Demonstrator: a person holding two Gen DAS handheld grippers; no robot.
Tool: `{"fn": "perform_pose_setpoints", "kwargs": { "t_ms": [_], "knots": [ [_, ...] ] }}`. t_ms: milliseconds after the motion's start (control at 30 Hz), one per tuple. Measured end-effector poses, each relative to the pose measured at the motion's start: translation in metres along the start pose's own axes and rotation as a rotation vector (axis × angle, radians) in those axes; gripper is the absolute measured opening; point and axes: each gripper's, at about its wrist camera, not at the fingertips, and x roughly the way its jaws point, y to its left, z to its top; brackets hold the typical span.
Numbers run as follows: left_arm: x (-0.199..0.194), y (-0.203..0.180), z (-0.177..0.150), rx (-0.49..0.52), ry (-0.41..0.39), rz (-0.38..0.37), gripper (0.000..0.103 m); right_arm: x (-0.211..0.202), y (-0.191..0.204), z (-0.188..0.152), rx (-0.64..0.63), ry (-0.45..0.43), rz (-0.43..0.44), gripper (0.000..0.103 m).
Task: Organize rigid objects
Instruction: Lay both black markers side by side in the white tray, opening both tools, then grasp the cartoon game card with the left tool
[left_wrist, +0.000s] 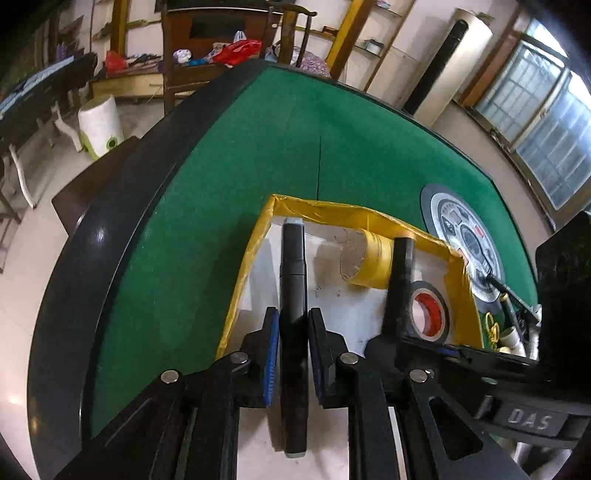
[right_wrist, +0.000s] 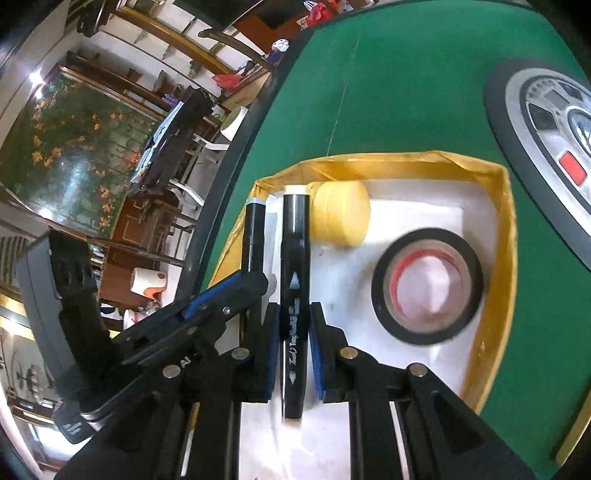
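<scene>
A yellow-edged box (left_wrist: 321, 208) with a white floor sits on the green table; it also shows in the right wrist view (right_wrist: 506, 236). My left gripper (left_wrist: 293, 332) is shut on a black marker with a grey cap (left_wrist: 293, 266), held over the box's left side. My right gripper (right_wrist: 293, 332) is shut on a black marker with a cream cap (right_wrist: 294, 258), beside the first marker (right_wrist: 254, 236). The right gripper's marker shows in the left wrist view (left_wrist: 400, 280). A yellow tape roll (right_wrist: 343, 214) and a black tape roll (right_wrist: 428, 288) lie in the box.
The table's round control panel (right_wrist: 546, 122) lies right of the box. Small items, among them yellow clips (left_wrist: 493, 325), lie at the far right in the left wrist view. The table's black rim (left_wrist: 92, 236) runs along the left. Furniture stands beyond it.
</scene>
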Motion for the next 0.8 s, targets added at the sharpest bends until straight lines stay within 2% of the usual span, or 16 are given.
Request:
{"fn": "perform_pose_setpoints", "kwargs": {
  "t_ms": [33, 67, 167, 200, 267, 400, 467, 600, 667, 733, 800],
  "knots": [
    [-0.003, 0.003, -0.002, -0.005, -0.005, -0.02, 0.031, 0.001, 0.002, 0.001, -0.011, -0.003, -0.007, 0.016],
    [-0.009, 0.008, -0.001, -0.013, -0.01, -0.026, 0.038, 0.002, 0.005, 0.001, -0.022, -0.007, -0.022, 0.016],
    [-0.024, 0.015, -0.007, -0.052, -0.024, -0.065, 0.043, -0.002, 0.016, 0.002, -0.061, -0.032, -0.043, 0.019],
    [-0.033, 0.017, -0.01, -0.069, -0.042, -0.082, 0.045, -0.004, 0.017, 0.003, -0.073, -0.039, -0.044, 0.023],
    [-0.048, 0.019, -0.012, -0.084, -0.081, -0.091, 0.055, -0.014, 0.019, 0.003, -0.094, -0.054, -0.042, 0.027],
    [-0.09, 0.011, -0.032, -0.079, -0.171, -0.076, 0.057, -0.042, 0.021, -0.005, -0.132, -0.087, -0.038, 0.029],
    [-0.107, -0.001, -0.041, -0.058, -0.2, -0.089, 0.061, -0.07, 0.015, -0.017, -0.171, -0.123, -0.054, 0.032],
    [-0.135, -0.043, -0.063, 0.022, -0.23, -0.17, 0.066, -0.134, -0.012, -0.05, -0.232, -0.253, -0.151, 0.049],
    [-0.141, -0.065, -0.072, 0.058, -0.22, -0.219, 0.067, -0.174, -0.038, -0.067, -0.239, -0.335, -0.26, 0.053],
    [-0.143, -0.093, -0.08, 0.092, -0.198, -0.272, 0.07, -0.202, -0.064, -0.079, -0.216, -0.367, -0.324, 0.054],
    [-0.138, -0.12, -0.086, 0.122, -0.171, -0.325, 0.07, -0.224, -0.093, -0.091, -0.169, -0.377, -0.346, 0.054]
  ]
}}
